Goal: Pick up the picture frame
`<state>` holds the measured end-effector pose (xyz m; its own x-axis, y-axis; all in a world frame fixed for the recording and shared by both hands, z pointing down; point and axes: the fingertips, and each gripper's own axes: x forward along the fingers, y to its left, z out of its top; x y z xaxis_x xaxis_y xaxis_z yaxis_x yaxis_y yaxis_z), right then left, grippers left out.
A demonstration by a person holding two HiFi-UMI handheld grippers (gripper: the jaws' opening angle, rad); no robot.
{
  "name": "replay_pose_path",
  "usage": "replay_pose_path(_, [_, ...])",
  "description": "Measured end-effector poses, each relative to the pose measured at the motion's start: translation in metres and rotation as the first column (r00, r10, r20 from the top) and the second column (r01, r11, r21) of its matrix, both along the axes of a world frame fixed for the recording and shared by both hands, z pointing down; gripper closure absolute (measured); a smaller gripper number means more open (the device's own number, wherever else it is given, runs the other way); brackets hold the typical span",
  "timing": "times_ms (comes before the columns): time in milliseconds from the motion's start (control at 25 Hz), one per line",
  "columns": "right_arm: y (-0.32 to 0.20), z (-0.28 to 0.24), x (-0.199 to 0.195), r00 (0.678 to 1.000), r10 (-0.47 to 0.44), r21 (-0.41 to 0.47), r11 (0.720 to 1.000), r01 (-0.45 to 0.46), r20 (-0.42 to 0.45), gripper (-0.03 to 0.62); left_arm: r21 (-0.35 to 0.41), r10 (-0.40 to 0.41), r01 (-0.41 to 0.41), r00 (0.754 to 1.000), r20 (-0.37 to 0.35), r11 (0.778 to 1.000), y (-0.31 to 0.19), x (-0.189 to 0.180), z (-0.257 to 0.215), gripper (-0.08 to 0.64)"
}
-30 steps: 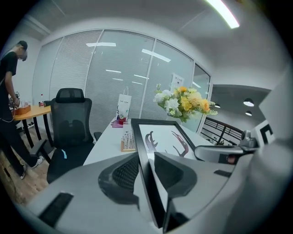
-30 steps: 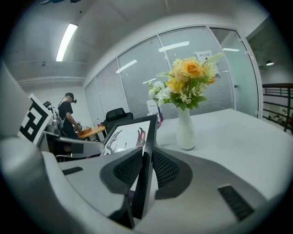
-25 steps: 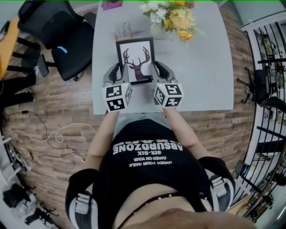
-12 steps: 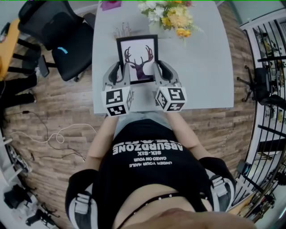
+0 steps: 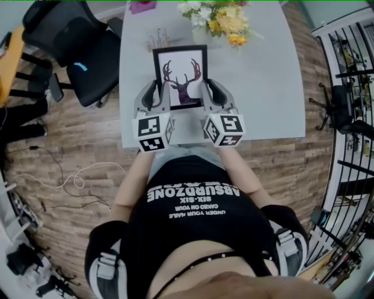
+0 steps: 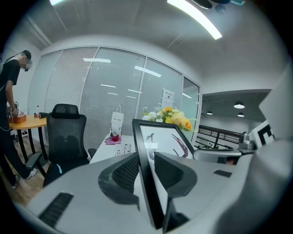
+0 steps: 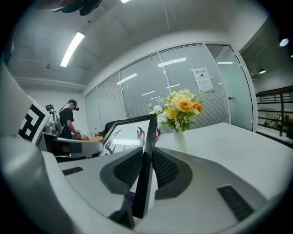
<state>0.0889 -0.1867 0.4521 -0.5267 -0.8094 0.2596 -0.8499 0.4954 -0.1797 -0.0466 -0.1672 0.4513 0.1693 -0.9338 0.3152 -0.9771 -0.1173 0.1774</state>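
Over the table (image 5: pixel 266 87), the left gripper (image 5: pixel 154 92) and right gripper (image 5: pixel 208 89) are pointing slightly down, pinching both sides of the black deer-print picture frame (image 5: pixel 181 73).

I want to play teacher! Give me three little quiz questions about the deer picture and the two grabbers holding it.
1. True or false: the left gripper and the right gripper are both shut on the picture frame, one on each side edge.
2. What does the picture in the frame show? A) a boat B) a deer head with antlers C) a cat
3. Fill the gap: the yellow and white flowers stand on the ____.
Key: 1 true. 2 B. 3 table.
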Motion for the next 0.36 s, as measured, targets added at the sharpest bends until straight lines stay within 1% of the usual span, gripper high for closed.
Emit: replay_pose_path(360, [0.0015, 0.0014, 0.0005, 1.000, 0.000, -0.008, 1.000, 0.000, -0.005, 0.512, -0.012, 0.006, -0.006, 1.000, -0.007, 1.000, 0.0026, 0.0003, 0.0038, 0.445])
